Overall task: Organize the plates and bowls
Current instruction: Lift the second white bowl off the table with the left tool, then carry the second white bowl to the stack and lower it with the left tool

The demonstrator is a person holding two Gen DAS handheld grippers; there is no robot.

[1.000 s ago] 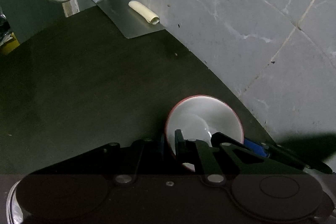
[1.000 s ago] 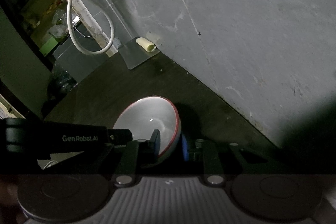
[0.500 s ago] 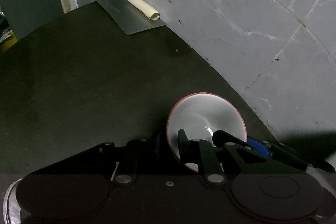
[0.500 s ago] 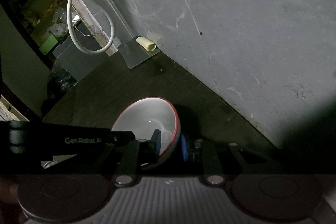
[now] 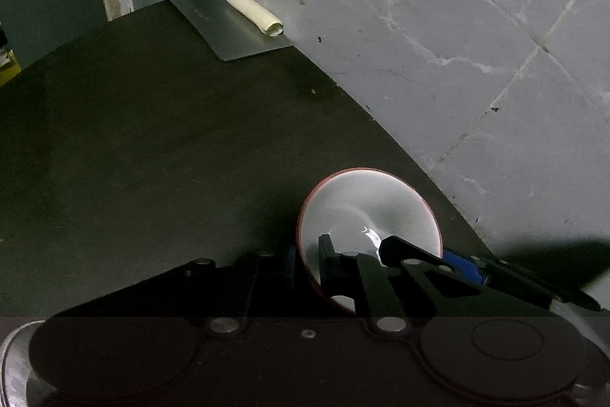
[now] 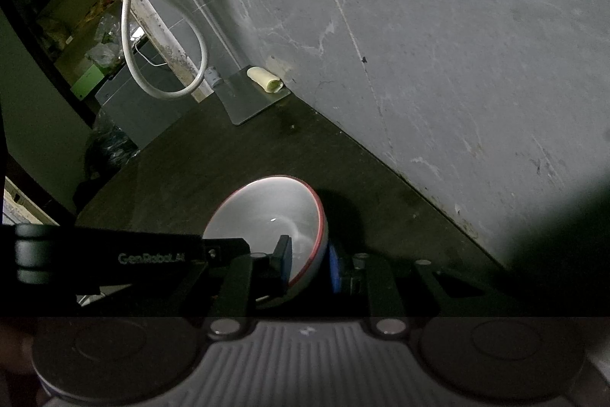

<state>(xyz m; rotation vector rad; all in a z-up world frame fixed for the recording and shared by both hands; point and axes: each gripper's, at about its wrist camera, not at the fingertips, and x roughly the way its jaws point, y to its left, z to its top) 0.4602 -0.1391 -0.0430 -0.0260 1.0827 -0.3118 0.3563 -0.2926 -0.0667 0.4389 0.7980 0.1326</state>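
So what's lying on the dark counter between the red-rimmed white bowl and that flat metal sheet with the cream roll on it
Nothing: the dark counter is bare between the red-rimmed white bowl and the flat metal sheet. Both wrist views show it.

Each gripper, the left gripper and the right gripper, is a matte black linkage fastened with round silver screws. Finger pads are blue. The left gripper's side bar carries grey "GenRobot.AI" lettering; the right body shows a ribbed grey panel.
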